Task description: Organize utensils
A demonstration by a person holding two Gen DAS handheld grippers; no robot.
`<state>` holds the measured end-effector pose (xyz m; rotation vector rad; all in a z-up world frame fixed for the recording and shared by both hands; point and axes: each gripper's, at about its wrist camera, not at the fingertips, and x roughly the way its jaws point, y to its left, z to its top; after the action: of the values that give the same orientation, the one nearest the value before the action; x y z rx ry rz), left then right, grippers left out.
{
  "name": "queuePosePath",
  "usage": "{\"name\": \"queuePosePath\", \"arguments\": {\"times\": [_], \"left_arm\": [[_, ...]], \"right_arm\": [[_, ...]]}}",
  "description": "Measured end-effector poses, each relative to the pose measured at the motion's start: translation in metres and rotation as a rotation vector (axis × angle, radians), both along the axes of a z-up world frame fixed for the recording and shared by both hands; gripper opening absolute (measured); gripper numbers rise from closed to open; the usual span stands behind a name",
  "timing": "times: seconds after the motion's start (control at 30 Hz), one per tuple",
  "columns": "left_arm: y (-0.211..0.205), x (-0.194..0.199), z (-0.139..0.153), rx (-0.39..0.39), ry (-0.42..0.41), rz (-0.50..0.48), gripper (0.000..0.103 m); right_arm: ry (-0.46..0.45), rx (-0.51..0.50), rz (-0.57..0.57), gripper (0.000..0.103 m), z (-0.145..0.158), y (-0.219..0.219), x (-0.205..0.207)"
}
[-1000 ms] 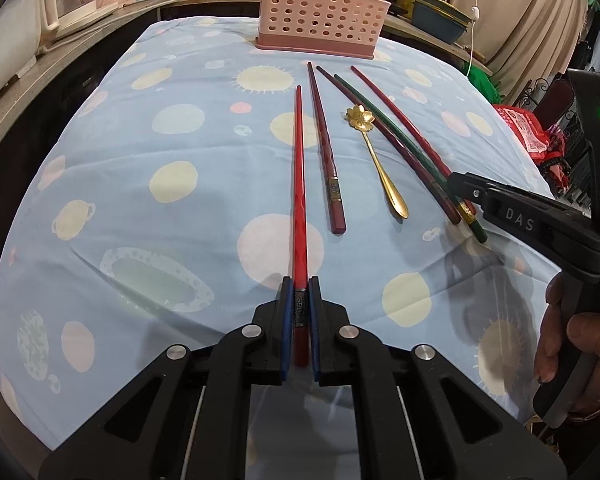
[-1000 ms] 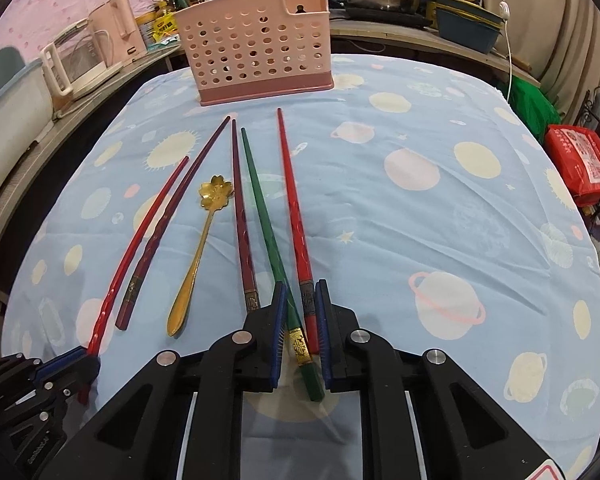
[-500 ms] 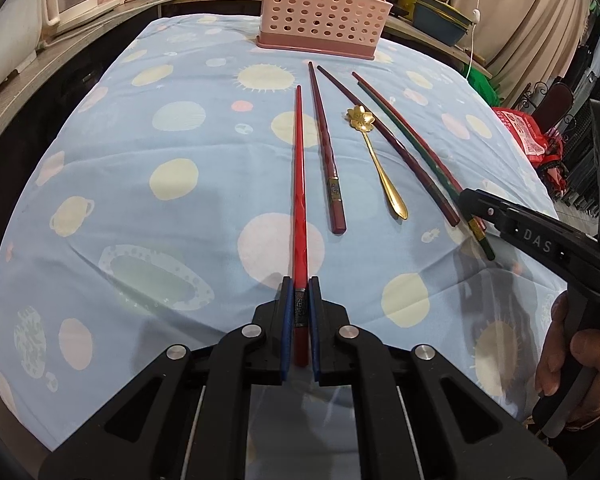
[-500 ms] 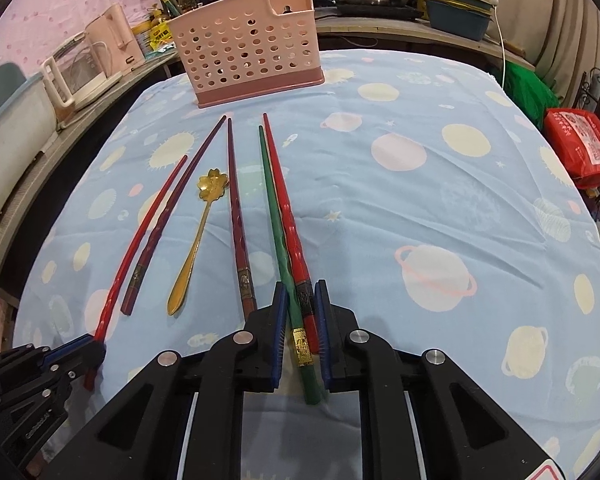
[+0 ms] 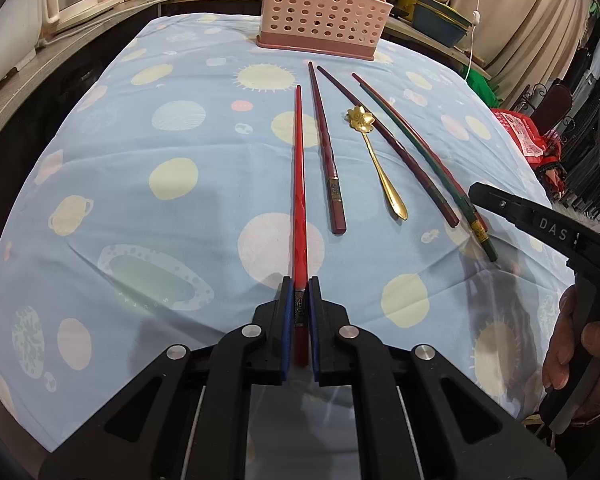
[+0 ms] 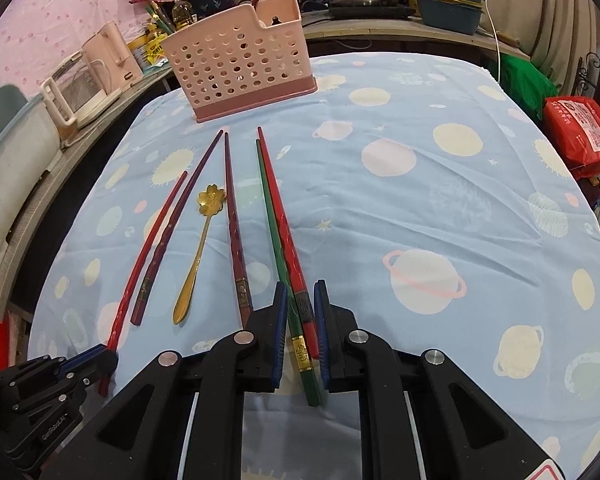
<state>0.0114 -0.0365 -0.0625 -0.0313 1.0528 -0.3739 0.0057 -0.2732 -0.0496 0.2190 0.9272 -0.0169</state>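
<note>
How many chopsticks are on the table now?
5: a red one in the left gripper; green and red in the right gripper; two dark ones flanking the gold spoon.

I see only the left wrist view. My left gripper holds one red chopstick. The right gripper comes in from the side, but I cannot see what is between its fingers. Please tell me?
Observer: The right gripper is shut on two sticks together: a green chopstick and a second red chopstick.
Operator: Does the green one stick out behind the fingers?
Observer: Yes, its thick end reaches past the pads toward the camera; the red one ends sooner.
Operator: Is the pink basket empty? I see only its front wall.
Observer: From the right wrist view its rim is notched and something small and dark shows inside near the notch; I cannot tell what it is.
</note>
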Motion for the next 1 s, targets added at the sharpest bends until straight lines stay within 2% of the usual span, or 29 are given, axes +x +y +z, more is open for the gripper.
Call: {"name": "queuePosePath", "arguments": {"times": [0.37,0.57,1.0], "left_arm": [[0.0,-0.001,0.0,0.0,0.001,0.001,0.007],[-0.001,-0.001,0.0,0.001,0.0,0.003,0.007],[-0.001,-0.001,-0.001,0.001,0.0,0.005,0.007]], "right_arm": [[-0.008,-0.067,0.034,0.012,-0.009,0.009,-0.004],[-0.016,-0.01,0.021,0.012,-0.004,-0.002,-0.009],[-0.009,-0.072,0.05,0.012,-0.007,0.001,-0.001]]}}
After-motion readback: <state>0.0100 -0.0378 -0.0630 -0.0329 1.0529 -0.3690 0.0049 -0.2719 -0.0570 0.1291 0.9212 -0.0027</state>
